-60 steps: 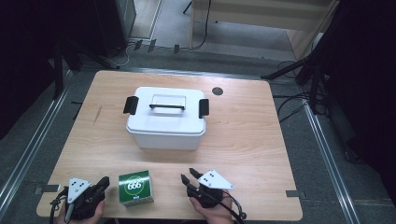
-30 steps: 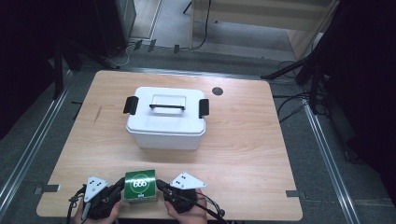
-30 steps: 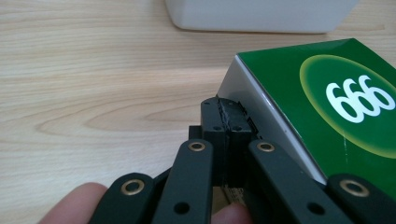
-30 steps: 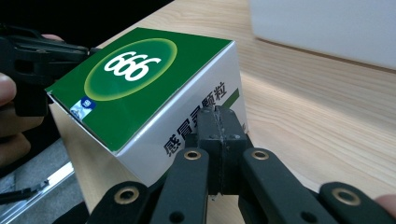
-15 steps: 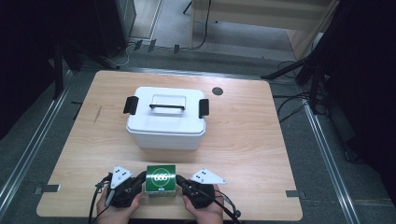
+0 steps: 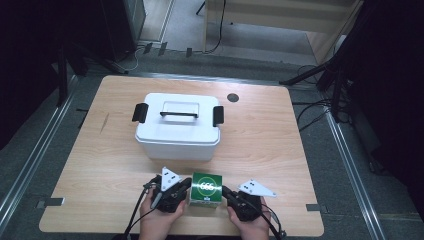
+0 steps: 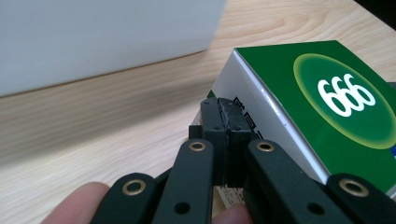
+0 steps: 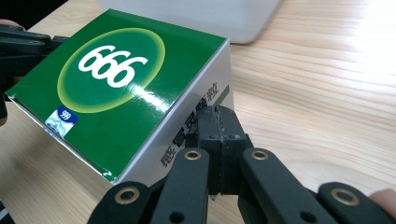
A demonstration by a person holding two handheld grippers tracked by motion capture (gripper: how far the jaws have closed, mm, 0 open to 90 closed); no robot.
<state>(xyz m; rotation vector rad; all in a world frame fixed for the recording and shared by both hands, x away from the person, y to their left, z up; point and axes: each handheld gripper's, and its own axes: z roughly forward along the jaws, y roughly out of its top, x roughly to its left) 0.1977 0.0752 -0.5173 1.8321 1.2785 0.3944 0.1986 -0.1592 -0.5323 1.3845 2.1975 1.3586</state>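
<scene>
High view: the green carton [image 6: 207, 188] marked 666 sits at the lower centre of the frame on the wooden surface [image 6: 280, 150], below the white lidded storage box [image 6: 177, 131].
Grippers, high view: the left gripper [image 6: 186, 186] presses the carton's left side, the right gripper [image 6: 225, 192] its right side.
Left gripper view: its fingers [image 7: 219, 122] are pressed together, tips against the carton's white side wall at centre; the storage box blurs across the upper left.
Right gripper view: its fingers [image 8: 223, 130] are together too, tips touching the carton's printed white side at lower centre.
</scene>
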